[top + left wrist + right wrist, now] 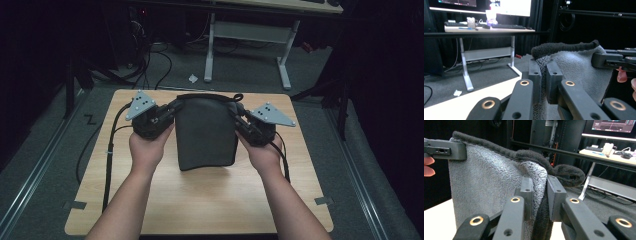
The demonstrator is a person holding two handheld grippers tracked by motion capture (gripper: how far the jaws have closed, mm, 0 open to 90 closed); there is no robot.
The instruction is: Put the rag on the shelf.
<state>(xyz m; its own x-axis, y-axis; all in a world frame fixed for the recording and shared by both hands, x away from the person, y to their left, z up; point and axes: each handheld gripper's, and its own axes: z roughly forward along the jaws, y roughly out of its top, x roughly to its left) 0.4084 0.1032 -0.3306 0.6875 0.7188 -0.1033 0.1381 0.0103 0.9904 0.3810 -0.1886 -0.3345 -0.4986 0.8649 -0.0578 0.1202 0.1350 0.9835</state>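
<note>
Dim room, lit tabletop, soft focus

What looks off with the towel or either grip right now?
Mostly tidy: the grey terry towel hangs between both grippers. Only its dark hem curls into a loose loop beyond the right gripper, not pinched like at the left gripper.

Left gripper: I am carrying a black body with a grey three-cornered plate on top, dotted with dark holes.
Right gripper: I am carrying the same build, black with a grey holed plate.
Jaws: I am seeing black rectangular blocks, each with small screw holes.
Linkage bars: I am noting black arms with brass-coloured pivot rings.
Cables: I am trailing one black lead from each gripper.
Forearms: I am wearing no sleeves.
</note>
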